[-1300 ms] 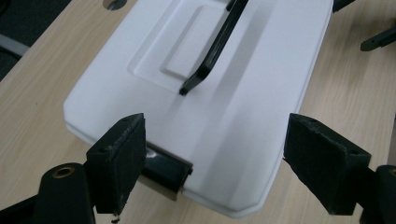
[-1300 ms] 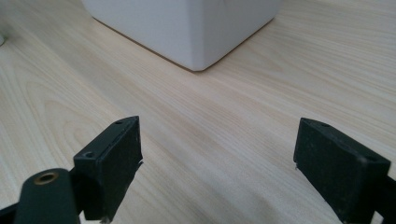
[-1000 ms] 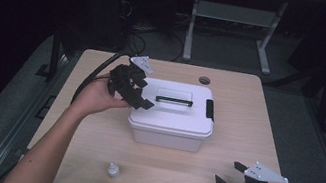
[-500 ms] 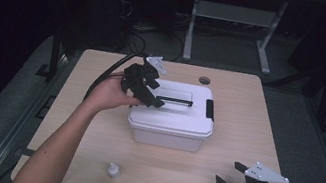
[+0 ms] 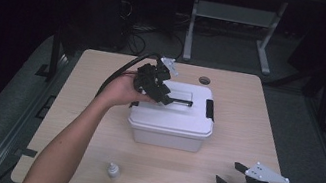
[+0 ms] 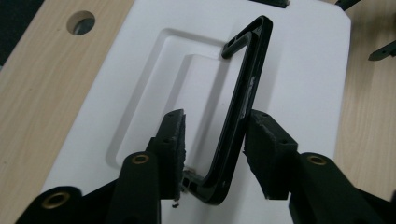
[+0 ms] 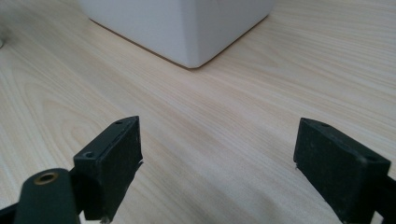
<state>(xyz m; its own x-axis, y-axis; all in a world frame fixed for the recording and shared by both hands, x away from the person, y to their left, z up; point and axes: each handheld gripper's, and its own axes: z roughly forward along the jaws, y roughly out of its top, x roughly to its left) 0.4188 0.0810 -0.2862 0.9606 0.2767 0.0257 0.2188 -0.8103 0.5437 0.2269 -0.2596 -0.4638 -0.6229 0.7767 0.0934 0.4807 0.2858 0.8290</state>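
A white lidded box [image 5: 171,121] stands in the middle of the table, with a black carry handle [image 5: 182,102] in a recess on its lid. My left gripper [image 5: 162,96] hovers over the lid's left part. In the left gripper view its jaws [image 6: 212,135] are open and straddle the handle [image 6: 247,79], which is tilted up out of the recess. The right pad touches the handle and the left pad stands apart from it. My right gripper [image 5: 229,174] rests open low over the table's front right corner, with only bare wood between its jaws [image 7: 217,154] and the box's corner [image 7: 187,28] ahead.
A small white bottle [image 5: 112,169] stands near the front edge, left of centre. A black latch [image 5: 208,108] sits on the box's right end. A round cable hole [image 5: 204,80] lies in the wooden table [image 5: 94,125] behind the box. Dark floor surrounds the table.
My left gripper has moved right from the box's left end onto the lid, and its jaws now straddle the handle. The right gripper has stayed put.
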